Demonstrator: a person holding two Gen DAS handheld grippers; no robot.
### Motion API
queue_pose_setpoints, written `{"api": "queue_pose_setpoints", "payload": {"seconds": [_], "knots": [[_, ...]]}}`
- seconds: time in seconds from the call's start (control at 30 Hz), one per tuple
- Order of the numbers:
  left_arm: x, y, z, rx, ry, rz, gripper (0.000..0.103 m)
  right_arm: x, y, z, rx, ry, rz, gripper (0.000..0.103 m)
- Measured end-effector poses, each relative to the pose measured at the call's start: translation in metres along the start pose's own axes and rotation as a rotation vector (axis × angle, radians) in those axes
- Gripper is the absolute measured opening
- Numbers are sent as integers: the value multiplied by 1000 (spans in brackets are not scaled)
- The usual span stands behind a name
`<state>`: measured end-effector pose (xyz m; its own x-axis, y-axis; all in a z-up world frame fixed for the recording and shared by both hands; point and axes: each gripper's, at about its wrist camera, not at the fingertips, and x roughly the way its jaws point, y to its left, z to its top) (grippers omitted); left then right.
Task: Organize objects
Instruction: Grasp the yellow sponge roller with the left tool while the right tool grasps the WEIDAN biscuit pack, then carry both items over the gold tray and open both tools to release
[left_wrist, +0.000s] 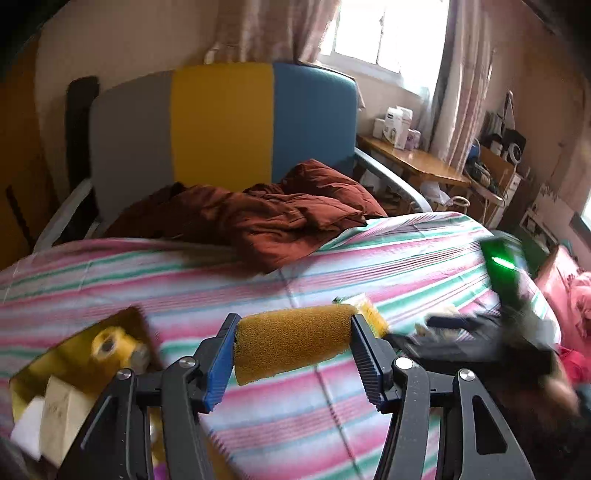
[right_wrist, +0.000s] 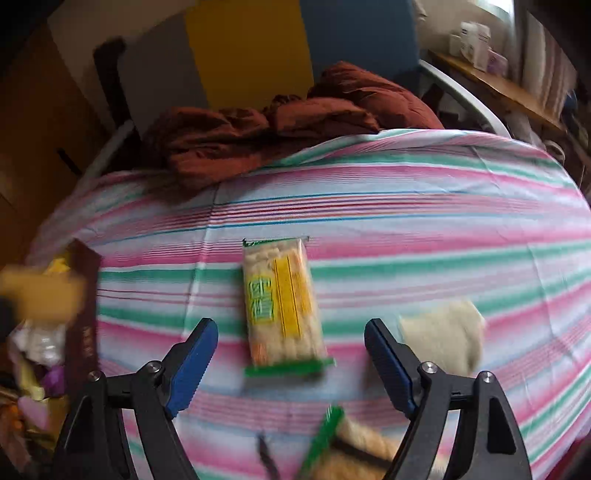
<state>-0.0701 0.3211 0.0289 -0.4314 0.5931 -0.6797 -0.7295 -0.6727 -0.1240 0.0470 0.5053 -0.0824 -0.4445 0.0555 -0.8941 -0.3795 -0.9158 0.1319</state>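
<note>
At the far left, an open box (left_wrist: 77, 369) on the striped bedsheet (left_wrist: 332, 258) holds a yellow tape roll (left_wrist: 110, 345), a paper packet (left_wrist: 61, 417) and other bits too blurred to name. The left gripper (left_wrist: 293, 354) is clamped on a sponge (left_wrist: 293, 349), soft, light and squashy, gripped end to end. The right gripper (right_wrist: 291, 365) hangs with jaws wide apart over a cracker packet (right_wrist: 282, 306) lying flat mid-bed; it looks light, crinkly and brittle inside, best pinched gently across its narrow sides.
</note>
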Motion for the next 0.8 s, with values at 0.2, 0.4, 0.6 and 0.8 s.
{"api": "queue_pose_setpoints", "payload": {"seconds": [0.2, 0.4, 0.6, 0.8], "knots": [[-45, 34, -32, -68, -16, 28, 60, 27, 12, -6, -66, 45, -59, 48], [-79, 72, -62, -168, -38, 83, 60, 17, 23, -23, -101, 71, -6, 48], [-114, 100, -88, -211, -77, 186, 60, 9, 53, -44, -149, 92, 80, 48], [-139, 114, -104, -212, -116, 253, 61, -7, 71, -63, -148, 71, 118, 48]]}}
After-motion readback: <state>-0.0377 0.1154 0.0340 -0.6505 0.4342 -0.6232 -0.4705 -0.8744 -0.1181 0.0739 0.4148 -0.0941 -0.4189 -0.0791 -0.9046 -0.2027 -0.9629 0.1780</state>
